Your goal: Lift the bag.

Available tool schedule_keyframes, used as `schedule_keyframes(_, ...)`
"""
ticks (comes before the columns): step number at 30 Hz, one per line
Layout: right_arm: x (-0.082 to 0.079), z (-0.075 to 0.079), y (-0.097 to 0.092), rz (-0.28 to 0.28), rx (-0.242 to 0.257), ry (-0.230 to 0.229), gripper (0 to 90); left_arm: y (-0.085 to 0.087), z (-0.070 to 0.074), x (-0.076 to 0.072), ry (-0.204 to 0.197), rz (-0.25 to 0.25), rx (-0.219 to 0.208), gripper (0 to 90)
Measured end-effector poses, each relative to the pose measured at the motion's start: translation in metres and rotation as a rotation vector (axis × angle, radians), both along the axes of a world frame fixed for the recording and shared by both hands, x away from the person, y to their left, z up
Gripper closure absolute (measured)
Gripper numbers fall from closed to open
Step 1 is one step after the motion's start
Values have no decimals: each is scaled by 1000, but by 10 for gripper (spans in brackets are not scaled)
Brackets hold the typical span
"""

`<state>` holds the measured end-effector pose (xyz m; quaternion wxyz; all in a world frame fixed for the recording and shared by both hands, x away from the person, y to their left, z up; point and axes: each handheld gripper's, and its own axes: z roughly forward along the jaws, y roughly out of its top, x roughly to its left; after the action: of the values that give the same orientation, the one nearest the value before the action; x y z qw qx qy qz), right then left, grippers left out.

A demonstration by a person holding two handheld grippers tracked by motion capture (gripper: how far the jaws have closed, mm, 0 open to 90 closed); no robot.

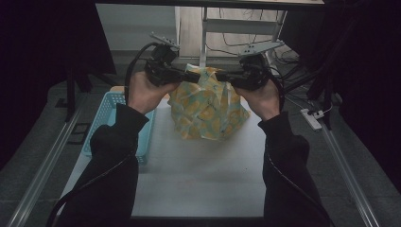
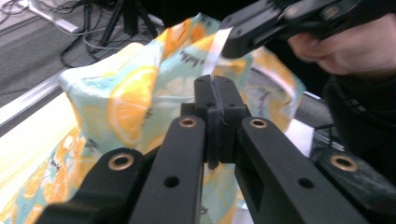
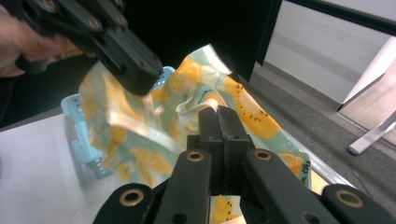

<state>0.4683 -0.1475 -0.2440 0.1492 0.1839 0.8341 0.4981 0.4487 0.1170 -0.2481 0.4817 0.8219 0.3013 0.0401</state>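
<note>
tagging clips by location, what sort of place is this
Probably a lab or recording workspace, not a home: a white table flanked by metal rails, a power strip with loose cables on grey floor, and handheld grippers lifting an orange-print cloth.

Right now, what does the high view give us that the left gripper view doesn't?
High view alone: the blue basket at the white table's left edge, both black sleeves, and the left gripper seen from outside, pinching the orange-print cloth at its top. Left gripper view alone: its own jaws pressed together on a cloth fold, close up, with tripod legs and cables behind. Both: the cloth and the right gripper, shut on its upper edge.
</note>
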Motion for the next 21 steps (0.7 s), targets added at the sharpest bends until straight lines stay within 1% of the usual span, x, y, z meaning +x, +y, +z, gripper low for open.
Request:
schedule_keyframes(2, -1, 2, 1, 0, -1, -6, 900, 1, 2, 0, -4, 5, 2, 898)
schedule_keyframes(5, -4, 9, 1, 2, 9, -14, 900, 4, 9, -3, -20, 11, -7, 898)
schedule_keyframes(7, -5, 14, 0, 7, 20, -20, 900, 7, 15, -5, -30, 17, -28, 899)
schedule_keyframes(8, -7, 17, 1, 10, 27, -24, 900, 8, 18, -6, -37, 20, -32, 898)
schedule_keyframes(12, -11, 29, 2, 9, 33, -49, 900, 13, 29, -9, -64, 33, -64, 898)
schedule_keyframes(15, -13, 37, 2, 12, 46, -63, 900, 16, 35, -10, -75, 35, -85, 898)
schedule_keyframes(16, -13, 38, 2, 13, 51, -65, 900, 16, 36, -9, -70, 33, -91, 898)
schedule_keyframes(18, -13, 38, 2, 14, 51, -65, 900, 16, 34, -7, -67, 36, -88, 898)
schedule_keyframes(21, -10, 32, 4, 14, 42, -58, 900, 14, 28, -2, -57, 41, -87, 898)
